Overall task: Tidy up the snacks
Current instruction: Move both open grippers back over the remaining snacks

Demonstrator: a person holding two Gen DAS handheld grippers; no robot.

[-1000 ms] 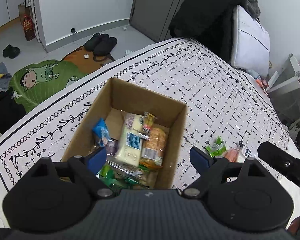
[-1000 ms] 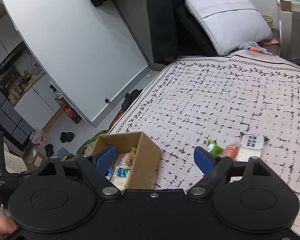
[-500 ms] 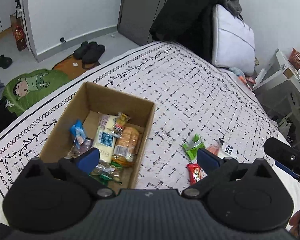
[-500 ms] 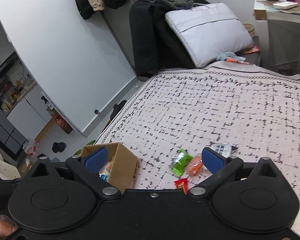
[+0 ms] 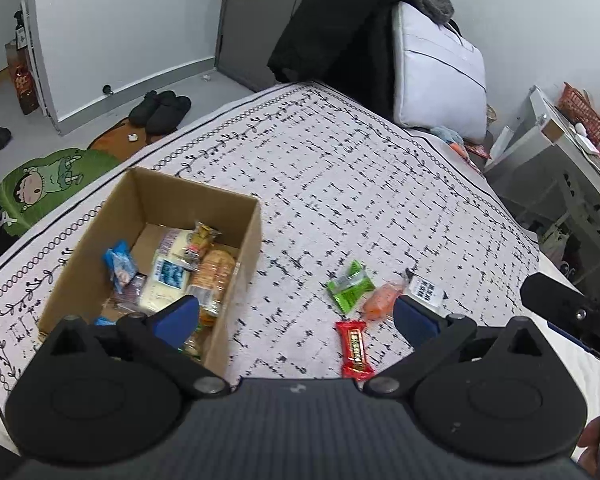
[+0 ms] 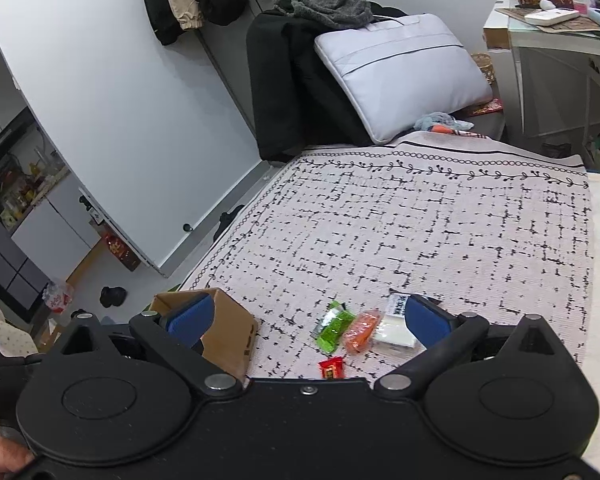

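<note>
Left gripper (image 5: 296,316) hovers above the patterned blanket (image 5: 380,184), jaws spread wide, nothing between the blue pads. Right gripper (image 6: 306,320) likewise: jaws wide apart, empty, held above the blanket.

Cardboard box (image 5: 244,240) sits open at about 9 o'clock from the left gripper's centre, on the blanket near its bordered edge. Inside it: a blue packet (image 5: 118,266) against the left wall, a white-and-blue packet (image 5: 168,276) in the middle, an orange-brown packet (image 5: 216,276) beside the right wall, and a small yellowish packet (image 5: 202,236) lying on top. The snacks nearest the camera are partly hidden by the left pad.

Four snacks lie loose on the blanket, outside the box, at about 2 o'clock from it — a green packet (image 5: 350,286), an orange packet (image 5: 382,300) just beside it, a white packet with black print (image 5: 426,290) touching or nearly touching the orange one, and a red bar (image 5: 354,348) closest to the camera, apart from the other three.

In the right wrist view the same group lies between the pads, the box at 9 o'clock.

A pale cushion (image 6: 400,72) leans at the far end of the blanket — 12 o'clock.
</note>
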